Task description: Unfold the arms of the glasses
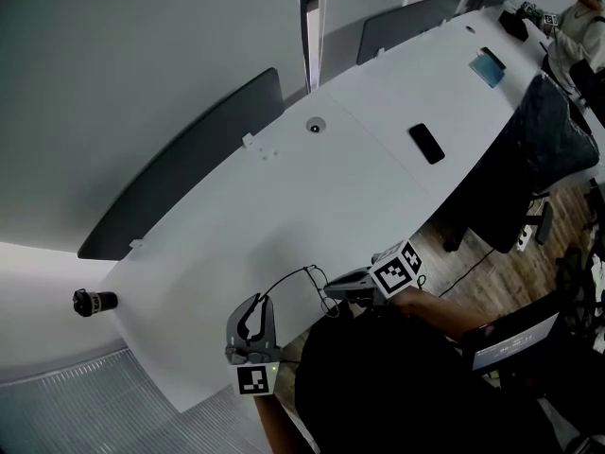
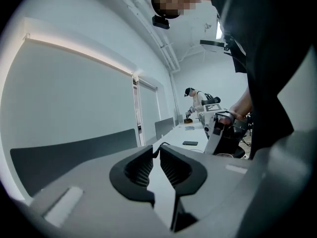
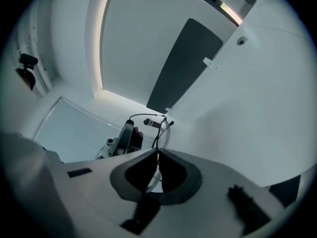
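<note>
Thin black-wire glasses [image 1: 307, 274] hang over the near edge of the white table [image 1: 312, 197], between my two grippers. My right gripper [image 1: 333, 292] is shut on the front of the glasses; in the right gripper view its jaws [image 3: 158, 153] meet on the rim beside a clear lens [image 3: 164, 133]. One arm [image 1: 280, 287] reaches out toward my left gripper [image 1: 257, 305]. In the left gripper view the jaws [image 2: 156, 151] stand a narrow gap apart, with the arm's end [image 2: 164, 144] just at their tips and not pinched. The other arm is hard to make out.
A black phone [image 1: 426, 144], a round grommet [image 1: 316, 125] and a blue item [image 1: 489, 67] lie farther along the table. Dark panels [image 1: 189, 168] line its far edge. A black chair [image 1: 544, 149] stands on the right, and a person [image 1: 579, 36] works at the far end.
</note>
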Available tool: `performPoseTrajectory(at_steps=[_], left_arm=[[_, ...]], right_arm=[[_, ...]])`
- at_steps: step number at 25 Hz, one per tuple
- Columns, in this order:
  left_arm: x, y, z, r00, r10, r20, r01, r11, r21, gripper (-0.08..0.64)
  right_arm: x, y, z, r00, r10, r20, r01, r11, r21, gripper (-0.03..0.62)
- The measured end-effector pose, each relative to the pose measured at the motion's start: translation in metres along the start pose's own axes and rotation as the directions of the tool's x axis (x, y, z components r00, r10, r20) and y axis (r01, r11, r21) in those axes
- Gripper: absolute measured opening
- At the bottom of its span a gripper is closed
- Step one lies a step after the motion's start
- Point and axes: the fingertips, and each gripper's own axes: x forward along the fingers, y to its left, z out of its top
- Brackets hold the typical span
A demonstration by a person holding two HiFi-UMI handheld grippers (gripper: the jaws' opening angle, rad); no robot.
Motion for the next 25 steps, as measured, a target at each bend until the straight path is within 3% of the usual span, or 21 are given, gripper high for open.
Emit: performPoseTrajectory(at_steps=[10, 20, 25], left_arm=[[0.004, -0.010, -0.013, 1.000, -0.010, -0.022, 0.010, 1.000, -0.022, 0.061], [0.013, -0.039, -0.016, 0.994, -0.101, -0.041, 0.102, 0.994, 0.025, 0.089], [0.015, -0.046, -0.019, 0.993, -0.114, -0.036, 0.114, 0.993, -0.008, 0.100]], right_arm=[[-0.006, -0.010, -0.021, 0.998, -0.040, -0.041, 0.040, 0.999, 0.000, 0.018], [-0.017, -0.033, -0.028, 0.997, -0.080, -0.003, 0.080, 0.986, 0.146, 0.017], [-0.020, -0.037, -0.032, 0.995, -0.096, -0.019, 0.098, 0.979, 0.178, 0.017]])
